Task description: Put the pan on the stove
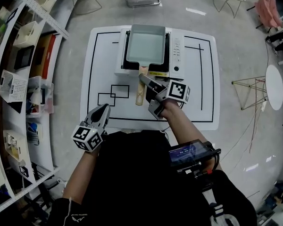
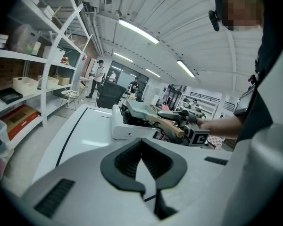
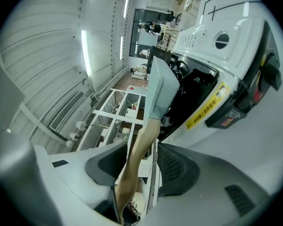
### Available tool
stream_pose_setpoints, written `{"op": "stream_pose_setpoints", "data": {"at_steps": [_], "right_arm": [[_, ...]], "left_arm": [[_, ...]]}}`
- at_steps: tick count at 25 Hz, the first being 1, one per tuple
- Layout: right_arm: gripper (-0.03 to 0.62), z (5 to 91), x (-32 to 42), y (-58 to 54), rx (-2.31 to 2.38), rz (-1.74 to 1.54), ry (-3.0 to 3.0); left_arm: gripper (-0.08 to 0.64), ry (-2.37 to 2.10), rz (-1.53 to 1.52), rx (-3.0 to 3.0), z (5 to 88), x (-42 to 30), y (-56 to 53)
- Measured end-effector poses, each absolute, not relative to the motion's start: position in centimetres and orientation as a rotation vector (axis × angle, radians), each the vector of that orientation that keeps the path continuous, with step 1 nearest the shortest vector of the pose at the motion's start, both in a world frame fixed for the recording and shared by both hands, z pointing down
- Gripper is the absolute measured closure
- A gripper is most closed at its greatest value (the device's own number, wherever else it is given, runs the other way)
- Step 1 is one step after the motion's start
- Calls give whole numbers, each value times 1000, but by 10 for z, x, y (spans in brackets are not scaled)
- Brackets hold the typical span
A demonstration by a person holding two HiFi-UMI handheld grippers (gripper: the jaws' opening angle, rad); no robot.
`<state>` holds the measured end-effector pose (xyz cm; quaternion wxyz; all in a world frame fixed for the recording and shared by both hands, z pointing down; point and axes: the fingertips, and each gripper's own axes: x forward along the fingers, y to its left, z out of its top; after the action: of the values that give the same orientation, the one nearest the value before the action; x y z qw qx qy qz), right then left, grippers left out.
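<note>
The rectangular pan (image 1: 145, 44) sits on the portable stove (image 1: 177, 55). My right hand-held gripper (image 1: 148, 95) is wide, with the wooden handle (image 3: 134, 159) loose between its jaws. I'd back straight off without nudging it. The left hand-held gripper (image 1: 103, 110) is closed and empty.

The right gripper (image 3: 142, 169) has its jaws apart, the wooden handle (image 3: 137, 154) between them. The grey pan (image 3: 161, 86) sits on the white stove (image 3: 212, 39).

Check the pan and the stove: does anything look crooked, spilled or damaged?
Nothing stands out. The rectangular pan sits square on the portable stove, and its wooden handle lies between the open jaws of the right gripper.
</note>
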<state>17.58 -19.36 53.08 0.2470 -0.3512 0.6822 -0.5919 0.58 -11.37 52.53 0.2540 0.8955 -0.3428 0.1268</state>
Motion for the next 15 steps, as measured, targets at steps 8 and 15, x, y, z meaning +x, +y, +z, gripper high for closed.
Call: {"op": "stream_pose_setpoints", "data": {"at_steps": [8, 15], "right_arm": [[407, 520, 197, -182, -1170, -1463, 1906], [508, 502, 198, -158, -1420, -1250, 2091]], "left_arm": [[551, -800, 347, 2510, 521, -1, -121], [551, -708, 342, 2538, 521, -9, -125]]}}
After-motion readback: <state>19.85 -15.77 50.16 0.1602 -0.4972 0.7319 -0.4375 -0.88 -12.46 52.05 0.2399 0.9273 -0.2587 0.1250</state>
